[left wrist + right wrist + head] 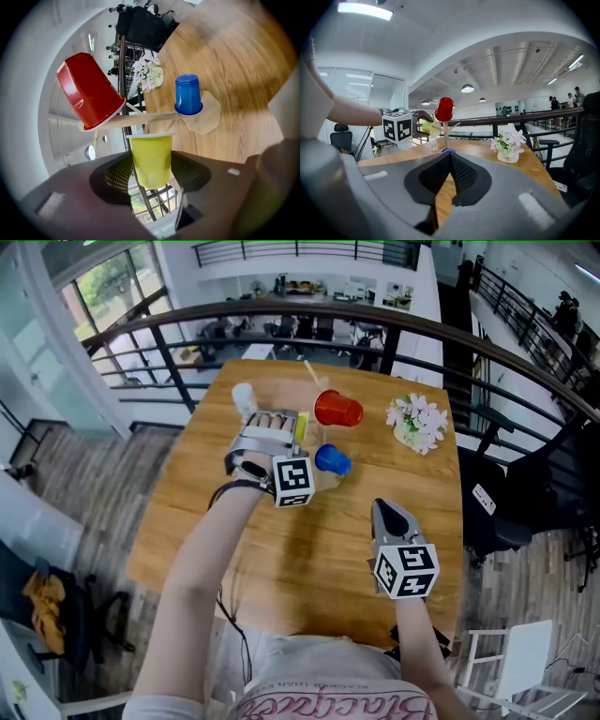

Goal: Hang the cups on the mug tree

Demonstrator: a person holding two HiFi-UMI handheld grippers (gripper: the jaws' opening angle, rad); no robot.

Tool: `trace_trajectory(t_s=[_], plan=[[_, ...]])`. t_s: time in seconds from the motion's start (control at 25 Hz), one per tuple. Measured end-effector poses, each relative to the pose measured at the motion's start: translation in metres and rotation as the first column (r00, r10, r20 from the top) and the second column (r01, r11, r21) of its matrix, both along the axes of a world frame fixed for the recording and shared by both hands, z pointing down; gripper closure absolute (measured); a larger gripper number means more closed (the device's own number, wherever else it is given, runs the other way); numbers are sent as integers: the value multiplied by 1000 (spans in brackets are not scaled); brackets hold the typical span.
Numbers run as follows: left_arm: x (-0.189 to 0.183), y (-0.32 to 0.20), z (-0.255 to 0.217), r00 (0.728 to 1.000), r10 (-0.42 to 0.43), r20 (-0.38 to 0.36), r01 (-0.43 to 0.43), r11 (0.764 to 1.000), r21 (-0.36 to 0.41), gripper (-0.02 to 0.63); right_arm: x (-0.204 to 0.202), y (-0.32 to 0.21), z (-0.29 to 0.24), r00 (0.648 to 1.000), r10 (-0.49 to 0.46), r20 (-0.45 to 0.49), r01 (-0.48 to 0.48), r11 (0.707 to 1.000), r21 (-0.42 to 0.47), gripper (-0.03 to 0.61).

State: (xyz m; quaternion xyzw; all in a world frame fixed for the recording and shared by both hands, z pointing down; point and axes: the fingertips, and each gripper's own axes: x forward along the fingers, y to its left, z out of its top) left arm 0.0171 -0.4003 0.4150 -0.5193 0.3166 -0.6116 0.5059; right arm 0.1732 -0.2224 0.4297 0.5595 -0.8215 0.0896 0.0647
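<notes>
Smooth yellow cup, rim towards the mug tree at its twelve o'clock, clamped in the left gripper. Three cups: one yellow, one red, one blue. Right gripper jaws together.

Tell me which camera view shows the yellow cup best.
The left gripper view: the yellow cup sits large in the middle, gripped between the jaws, rim and wall clear. The head view shows only a yellow sliver beside the left hand-held gripper. The right gripper view shows it small and far.
</notes>
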Motion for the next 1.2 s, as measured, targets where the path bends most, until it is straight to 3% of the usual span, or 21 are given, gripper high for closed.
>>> trace_trajectory(t_s=[0.44,0.56,0.64,0.8,1.04,1.2], plan=[[22,2,16,999,31,-43,-32,999,-30,348,-4,0,-10,999,-26,-39,27,999,20,577],[21,6,16,995,9,-104,-15,998,-53,334,-9,-1,-13,998,-41,-51,42,999,30,577],[20,10,14,987,-3,-162,-7,998,-64,282,-12,-1,-17,997,-49,-63,52,998,39,577],[14,18,5,967,-20,-254,5,998,-60,245,-16,-4,-25,995,-56,-79,60,996,60,577],[-1,34,-13,907,-63,-416,40,997,-65,242,-20,-3,-38,990,-61,-127,74,992,104,577],[-9,49,-29,829,-69,-555,40,997,-63,267,-22,0,-47,986,-54,-157,74,989,128,578]])
